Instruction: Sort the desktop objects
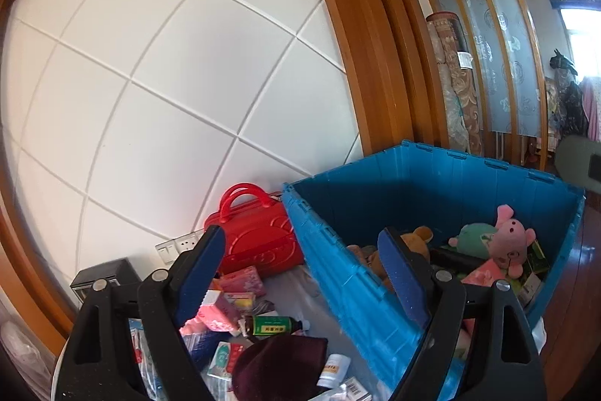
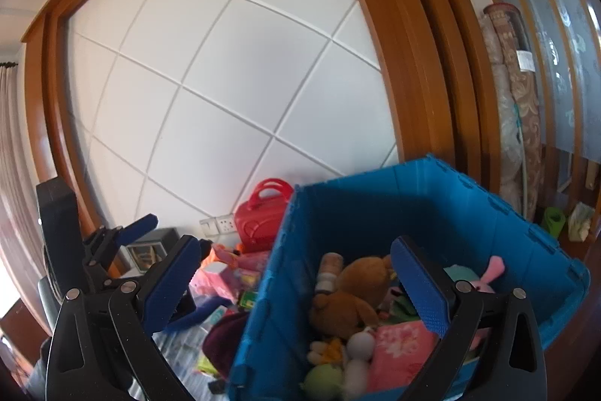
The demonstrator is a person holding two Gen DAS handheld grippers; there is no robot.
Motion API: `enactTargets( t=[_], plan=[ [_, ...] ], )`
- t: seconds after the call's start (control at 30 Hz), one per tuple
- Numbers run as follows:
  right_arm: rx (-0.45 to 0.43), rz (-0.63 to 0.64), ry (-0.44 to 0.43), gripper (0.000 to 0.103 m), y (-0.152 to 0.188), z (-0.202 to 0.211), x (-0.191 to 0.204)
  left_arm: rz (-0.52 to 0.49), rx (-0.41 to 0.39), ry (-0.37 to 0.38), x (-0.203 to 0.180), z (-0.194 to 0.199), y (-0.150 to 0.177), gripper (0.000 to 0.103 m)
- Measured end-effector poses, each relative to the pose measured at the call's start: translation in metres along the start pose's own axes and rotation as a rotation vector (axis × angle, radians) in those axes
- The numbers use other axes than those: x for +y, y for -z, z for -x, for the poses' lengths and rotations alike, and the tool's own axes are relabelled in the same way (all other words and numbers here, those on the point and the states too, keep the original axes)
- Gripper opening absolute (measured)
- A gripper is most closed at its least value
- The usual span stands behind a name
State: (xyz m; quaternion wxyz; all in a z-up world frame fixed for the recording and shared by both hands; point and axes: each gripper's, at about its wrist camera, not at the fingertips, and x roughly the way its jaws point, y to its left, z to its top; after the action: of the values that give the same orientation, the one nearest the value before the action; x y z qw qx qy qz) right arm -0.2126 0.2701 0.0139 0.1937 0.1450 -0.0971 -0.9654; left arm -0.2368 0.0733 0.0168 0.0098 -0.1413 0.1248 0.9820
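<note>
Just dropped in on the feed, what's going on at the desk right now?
A person is sorting desk clutter with two handheld grippers. Both the left gripper and the right gripper are open and empty, raised above the desk. The blue crate already holds plush toys and packets. Small boxes, a green-labelled bottle and a dark red cloth remain outside it, beside a red case.

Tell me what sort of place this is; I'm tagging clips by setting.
Likely a lived-in home room, not a lab. A wood-framed wall with a socket, rolled carpets by a frosted-glass partition, and a blue crate of plush toys point that way.
</note>
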Motion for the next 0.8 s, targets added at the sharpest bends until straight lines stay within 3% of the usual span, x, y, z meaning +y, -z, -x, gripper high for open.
enactTargets(
  t=[0.1, 0.33, 0.43, 0.53, 0.7, 0.8],
  plan=[
    [-0.019, 0.024, 0.014, 0.103, 0.010, 0.010, 0.028, -0.045, -0.009, -0.042, 0.021, 0.022, 0.020, 0.083],
    [0.009, 0.033, 0.053, 0.103, 0.049, 0.033, 0.094, 0.010, 0.002, -0.082, 0.093, 0.071, 0.066, 0.083],
    [0.028, 0.030, 0.076, 0.103, 0.070, 0.045, 0.113, 0.019, 0.043, -0.132, 0.117, 0.085, 0.093, 0.083],
    [0.051, 0.056, 0.107, 0.103, 0.090, 0.055, 0.128, 0.090, 0.099, -0.146, 0.135, 0.095, 0.109, 0.083],
    [0.021, 0.053, 0.068, 0.103, 0.097, 0.076, 0.138, 0.055, 0.061, -0.213, 0.124, 0.121, 0.105, 0.083],
    [-0.016, 0.097, 0.050, 0.103, 0.096, 0.095, 0.143, 0.090, 0.028, -0.229, 0.111, 0.139, 0.097, 0.084]
  ],
)
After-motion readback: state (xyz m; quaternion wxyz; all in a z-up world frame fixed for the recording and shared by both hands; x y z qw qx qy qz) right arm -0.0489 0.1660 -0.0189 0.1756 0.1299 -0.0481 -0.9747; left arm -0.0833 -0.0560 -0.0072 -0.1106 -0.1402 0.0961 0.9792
